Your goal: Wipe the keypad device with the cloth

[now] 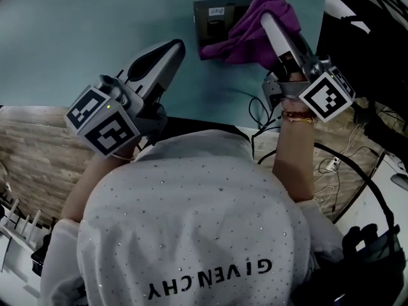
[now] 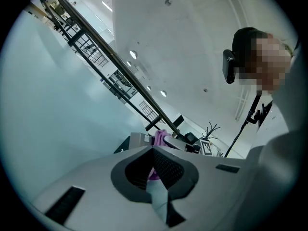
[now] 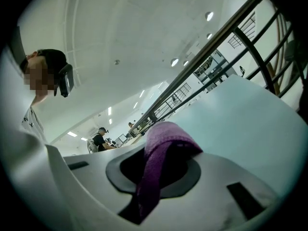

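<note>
Teal table (image 1: 76, 43), cables (image 1: 329, 166) at R, wood floor (image 1: 32, 152)

The pale teal worktop (image 1: 76, 50) carries a dark keypad device (image 1: 213, 18), lying flat just left of the right fingers (image 1: 275, 30) and ahead and to the right of the left fingers (image 1: 167, 56). A purple cloth (image 1: 248, 40) is bunched over the device's right side beneath the right fingers, with its lower edge reaching the worktop.

**Right gripper view.** My right gripper (image 3: 154, 170), both jaws closed on the purple cloth (image 3: 166, 138), which humps over the jaw tips and runs down between them as a folded band. Right: a pale blue-green surface (image 3: 240, 124). Above: a dark railing (image 3: 216, 47) and ceiling lights (image 3: 174, 61). Left: a head camera (image 3: 65, 80) worn by a person. Beyond: a seated person (image 3: 101, 139).
</note>
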{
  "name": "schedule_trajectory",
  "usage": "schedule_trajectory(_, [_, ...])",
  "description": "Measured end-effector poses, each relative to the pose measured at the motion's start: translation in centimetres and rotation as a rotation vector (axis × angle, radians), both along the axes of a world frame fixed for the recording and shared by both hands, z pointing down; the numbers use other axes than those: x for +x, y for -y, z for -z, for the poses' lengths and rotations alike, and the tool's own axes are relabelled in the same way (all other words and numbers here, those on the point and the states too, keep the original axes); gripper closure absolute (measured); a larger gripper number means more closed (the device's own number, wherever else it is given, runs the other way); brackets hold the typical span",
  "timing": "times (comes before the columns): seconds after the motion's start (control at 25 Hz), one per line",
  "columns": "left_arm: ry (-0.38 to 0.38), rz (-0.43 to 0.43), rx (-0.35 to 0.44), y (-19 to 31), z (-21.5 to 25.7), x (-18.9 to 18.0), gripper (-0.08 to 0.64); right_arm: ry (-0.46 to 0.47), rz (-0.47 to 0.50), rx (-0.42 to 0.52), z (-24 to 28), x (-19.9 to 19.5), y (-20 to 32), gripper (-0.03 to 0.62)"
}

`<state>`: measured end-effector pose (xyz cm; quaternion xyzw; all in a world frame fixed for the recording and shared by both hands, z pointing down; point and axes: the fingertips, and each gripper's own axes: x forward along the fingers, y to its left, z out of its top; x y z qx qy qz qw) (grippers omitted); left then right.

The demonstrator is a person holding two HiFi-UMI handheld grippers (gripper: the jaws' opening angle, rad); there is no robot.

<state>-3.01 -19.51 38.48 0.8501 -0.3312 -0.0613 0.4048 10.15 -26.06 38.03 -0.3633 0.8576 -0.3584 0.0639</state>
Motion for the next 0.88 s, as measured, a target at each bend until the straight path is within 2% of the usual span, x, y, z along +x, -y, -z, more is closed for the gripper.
schedule_trajectory(0.24, [-0.005,0.004,0.000,0.1,0.2,0.5,0.560,0.009,-0.059,-0.014,-0.1,2.4,0.4,0.540])
schedule_trajectory(0.6, [0.000,0.031,-0.003,-0.3,0.1,0.0,0.560,-0.009,-0.084,-0.013,-0.3,3.1,0.4,0.540])
schedule_trajectory(0.68, [0.002,0.046,-0.009,-0.5,0.0,-0.5,0.560,-0.024,-0.057,0.005,0.0,2.3,0.3,0.538])
schedule_trajectory(0.88, [-0.001,0.099,-0.018,-0.6,-0.4,-2.5,0.560,-0.007,0.093,0.037,0.4,-2.6,-0.6,0.539])
